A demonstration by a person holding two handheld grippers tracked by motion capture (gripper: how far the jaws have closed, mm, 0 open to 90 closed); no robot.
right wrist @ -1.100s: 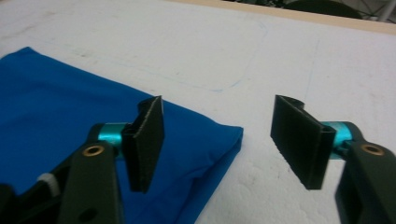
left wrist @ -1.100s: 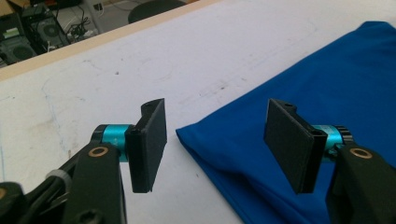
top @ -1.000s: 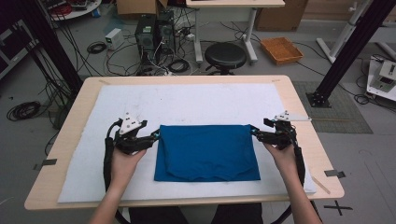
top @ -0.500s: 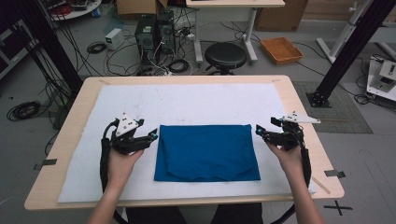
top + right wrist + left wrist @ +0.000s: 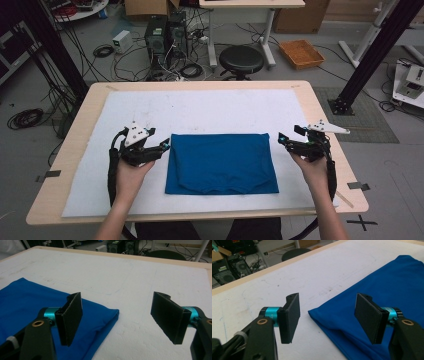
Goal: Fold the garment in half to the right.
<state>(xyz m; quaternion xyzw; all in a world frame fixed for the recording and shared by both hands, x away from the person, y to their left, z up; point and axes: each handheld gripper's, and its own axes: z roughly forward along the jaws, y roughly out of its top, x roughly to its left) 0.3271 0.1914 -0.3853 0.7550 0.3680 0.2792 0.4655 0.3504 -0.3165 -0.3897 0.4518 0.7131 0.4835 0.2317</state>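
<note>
A folded blue garment (image 5: 221,162), probably a T-shirt, is laid flat on the white foam mat (image 5: 200,107) which covers the wooden table (image 5: 325,120). It lies in the near half of the mat, about at the middle between the two hands, with its edges fairly straight and one rounded fold line near its front edge.

The left gripper (image 5: 164,146) is held just beside the left edge of the garment, and the right gripper (image 5: 281,140) is held near the right edge, with a narrow strip of bare mat between. In the left gripper view the fingers (image 5: 290,315) are seen wide apart, with nothing between them; the near left corner of the cloth (image 5: 362,315) lies in front of them. In the right gripper view the fingers (image 5: 71,315) are also wide apart and empty, and the folded corner (image 5: 110,315) of the garment is seen just ahead of them.

It is judged that a fold has been finished and the cloth is released, so the step in hand is the pause between two folds, or the end of the folding. If one more fold is wanted, each gripper must be brought down low to the mat, one jaw must be slid under all the layers at an edge, and the jaws must be closed only when every layer is caught. Both sides should then be lifted together, so that the stack is not pulled askew.
</note>
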